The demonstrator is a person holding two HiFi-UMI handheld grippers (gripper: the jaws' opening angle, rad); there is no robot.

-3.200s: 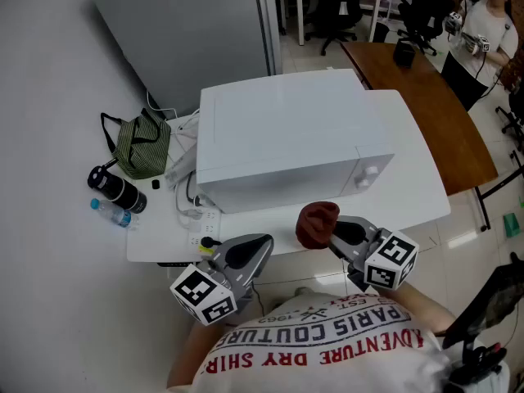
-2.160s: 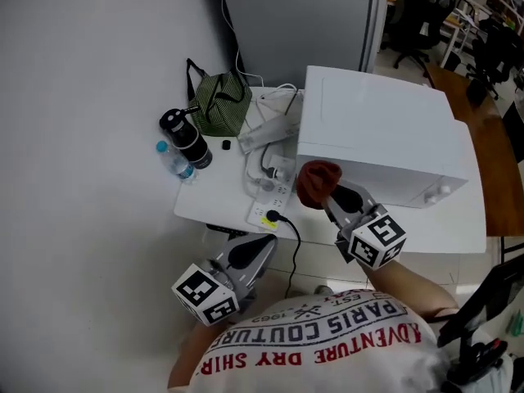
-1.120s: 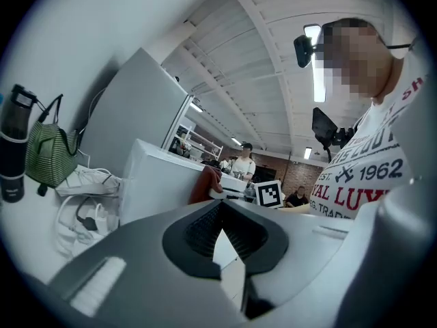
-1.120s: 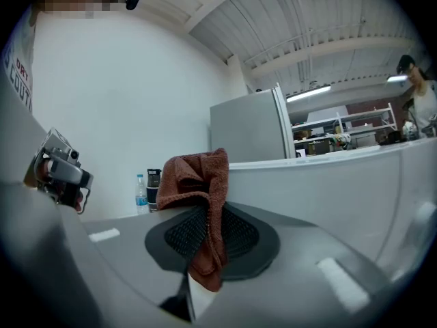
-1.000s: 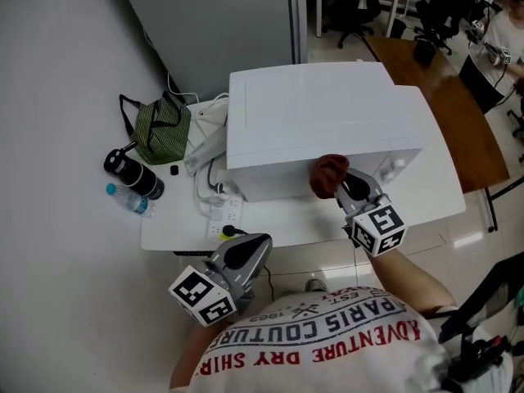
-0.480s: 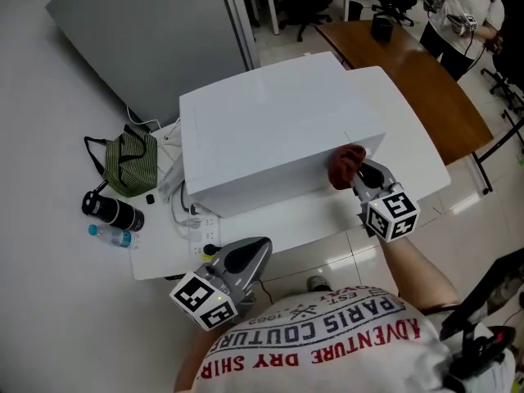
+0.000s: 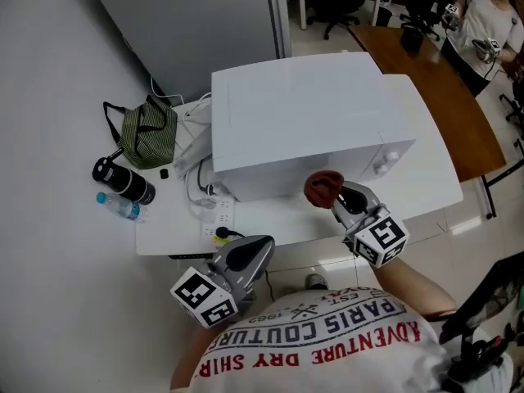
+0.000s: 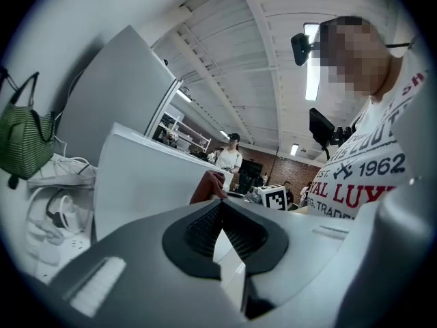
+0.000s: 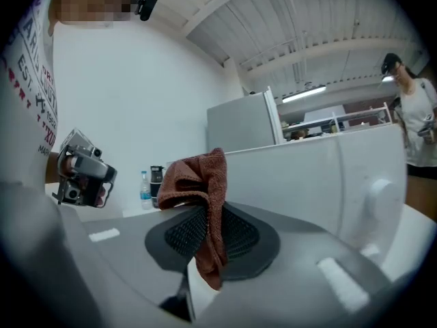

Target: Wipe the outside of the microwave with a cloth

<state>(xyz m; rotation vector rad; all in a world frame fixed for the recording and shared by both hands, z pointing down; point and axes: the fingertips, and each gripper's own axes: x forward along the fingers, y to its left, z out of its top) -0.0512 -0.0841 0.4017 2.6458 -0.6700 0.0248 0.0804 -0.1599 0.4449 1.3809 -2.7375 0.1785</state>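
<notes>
The white microwave (image 7: 303, 125) stands on a white table (image 7: 426, 182), its front with two knobs (image 7: 385, 164) facing me. My right gripper (image 7: 337, 201) is shut on a reddish-brown cloth (image 7: 322, 187), held just in front of the lower front face, left of the knobs. In the right gripper view the cloth (image 9: 201, 197) hangs bunched between the jaws with the microwave front (image 9: 300, 183) close behind. My left gripper (image 7: 246, 256) is shut and holds nothing, low at the table's near edge. The left gripper view shows the microwave's side (image 8: 147, 183) and the cloth (image 8: 208, 186) beyond.
Left of the microwave lie a green striped bag (image 7: 147, 133), a black flask (image 7: 123, 180), a water bottle (image 7: 119, 207) and a power strip with cables (image 7: 214, 211). A brown desk (image 7: 442, 80) stands to the right, a grey cabinet (image 7: 196, 23) behind. A person stands at far right (image 7: 491, 11).
The right gripper with the cloth has travelled back left along the microwave's front, from near the knobs toward the middle. The left gripper has stayed put.
</notes>
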